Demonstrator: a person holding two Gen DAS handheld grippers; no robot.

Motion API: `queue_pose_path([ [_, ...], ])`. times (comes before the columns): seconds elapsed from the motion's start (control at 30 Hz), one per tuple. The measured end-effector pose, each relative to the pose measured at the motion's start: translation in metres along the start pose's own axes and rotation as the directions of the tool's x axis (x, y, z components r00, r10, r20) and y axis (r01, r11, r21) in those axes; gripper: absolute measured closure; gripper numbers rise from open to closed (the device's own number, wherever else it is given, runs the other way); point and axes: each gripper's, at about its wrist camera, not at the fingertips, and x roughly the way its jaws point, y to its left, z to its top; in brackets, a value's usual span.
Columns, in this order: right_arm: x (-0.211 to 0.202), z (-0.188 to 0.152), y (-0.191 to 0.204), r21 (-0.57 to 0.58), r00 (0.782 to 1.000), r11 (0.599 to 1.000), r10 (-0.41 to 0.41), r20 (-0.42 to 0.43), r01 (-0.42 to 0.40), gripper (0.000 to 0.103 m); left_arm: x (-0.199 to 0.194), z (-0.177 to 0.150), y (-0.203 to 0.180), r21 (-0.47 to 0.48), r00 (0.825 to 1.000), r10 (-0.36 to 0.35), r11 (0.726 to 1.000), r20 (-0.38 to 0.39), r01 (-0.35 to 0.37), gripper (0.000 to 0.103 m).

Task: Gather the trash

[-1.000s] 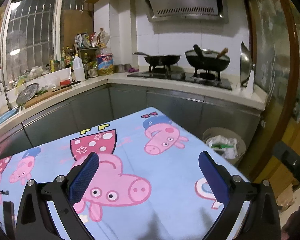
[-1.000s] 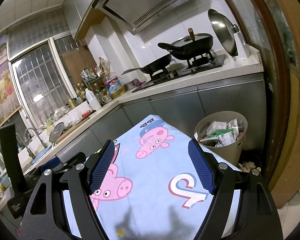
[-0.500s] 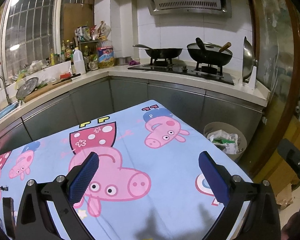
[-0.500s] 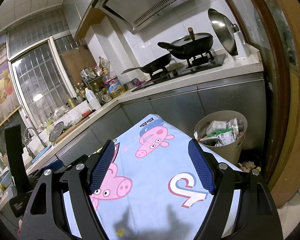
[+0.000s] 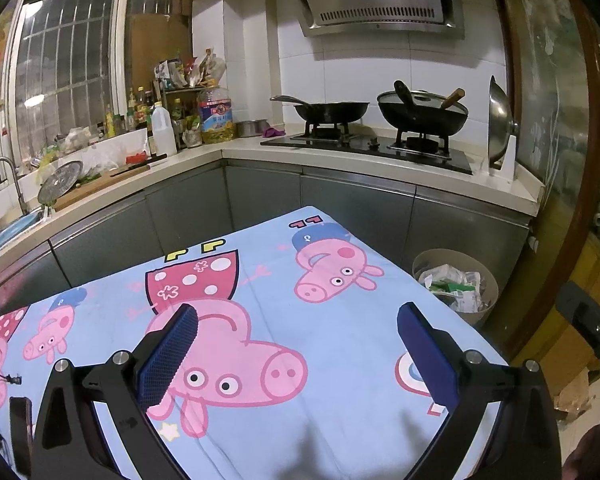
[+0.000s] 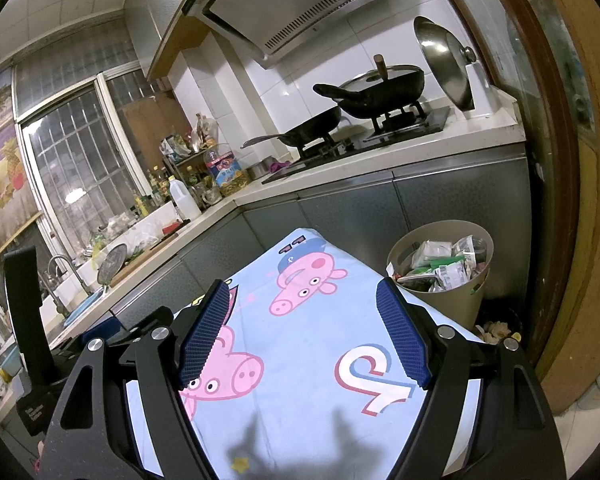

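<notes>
A beige trash bin [image 5: 456,284] full of wrappers and paper stands on the floor past the table's far right corner, also seen in the right wrist view [image 6: 440,276]. My left gripper [image 5: 298,312] hovers open over the blue cartoon-pig tablecloth [image 5: 332,344], with nothing between its blue pads. My right gripper [image 6: 303,288] is open and empty too, pointing over the cloth [image 6: 320,344] toward the bin. I see no loose trash on the cloth. The left gripper's black body [image 6: 112,332] shows at the right view's left side.
Grey cabinets and a counter wrap the far side, with a stove and two woks [image 5: 420,114], bottles [image 5: 164,128] and a sink [image 5: 8,224]. A wooden door frame [image 6: 560,200] stands to the right. Scraps [image 6: 496,330] lie on the floor by the bin.
The left wrist view has shifted slightly upward in its framing. Both grippers stay open and empty over the cloth.
</notes>
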Motion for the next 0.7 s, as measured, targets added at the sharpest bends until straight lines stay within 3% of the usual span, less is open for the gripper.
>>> queue_pose_path([
  [0.37, 0.0005, 0.0007, -0.0008, 0.002, 1.000, 1.000, -0.002, 0.001, 0.002, 0.028, -0.0059, -0.0003, -0.0040, 0.030, 0.999, 0.044, 0.999, 0.028, -0.045, 0.004],
  [0.7, -0.0002, 0.0002, -0.0008, 0.003, 1.000, 1.000, -0.002, 0.004, 0.002, 0.028, -0.0072, -0.0013, -0.0061, 0.049, 0.999, 0.033, 0.998, 0.025, -0.034, 0.004],
])
